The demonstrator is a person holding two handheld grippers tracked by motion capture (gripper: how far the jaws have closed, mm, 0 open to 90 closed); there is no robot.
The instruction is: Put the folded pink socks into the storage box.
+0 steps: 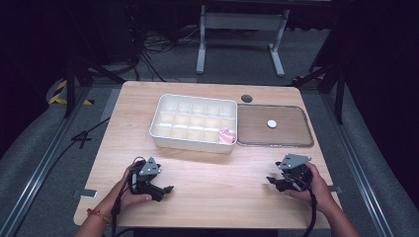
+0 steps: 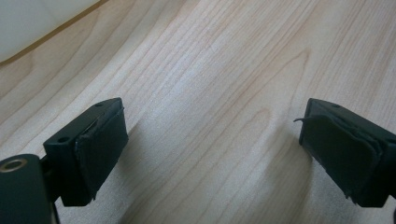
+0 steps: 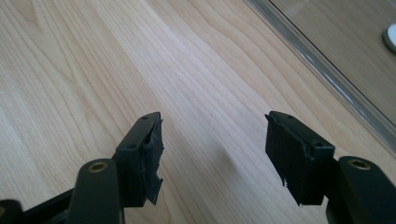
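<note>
**Both grippers low over bare wood, nothing held**

While neither pair of fingers holds anything, the left gripper [image 1: 165,189] sits near the table's near-left corner and the right gripper [image 1: 271,179] near its near-right corner, well apart from each other. In the left gripper view the 2 black fingers [image 2: 100,149] stand wide apart with bare wood grain between them, and a pale corner of the white compartment box [image 2: 32,23] shows at the top left. In the right gripper view the fingers [image 3: 144,156] are likewise spread, nothing between the pads, low over the table [image 3: 93,70]; the pad edges look frayed. The rim of the clear lid [image 3: 327,70] runs across the upper right of that view, with the small white disc [image 3: 391,37] at its right edge.

In the high view, each gripper is held in a hand: the left hand [image 1: 129,193] wears a red band at the wrist, and the right hand [image 1: 318,190] comes in from the bottom right. Beyond them, toward the table's far edge, the white compartment box [image 1: 193,122] lies open, with a pink item [image 1: 226,137] in its near-right compartment. The clear lid [image 1: 274,126] lies flat just beside the box's right side, the disc [image 1: 272,123] resting at its middle. A dark round grommet [image 1: 246,98] sits near the far edge.
</note>
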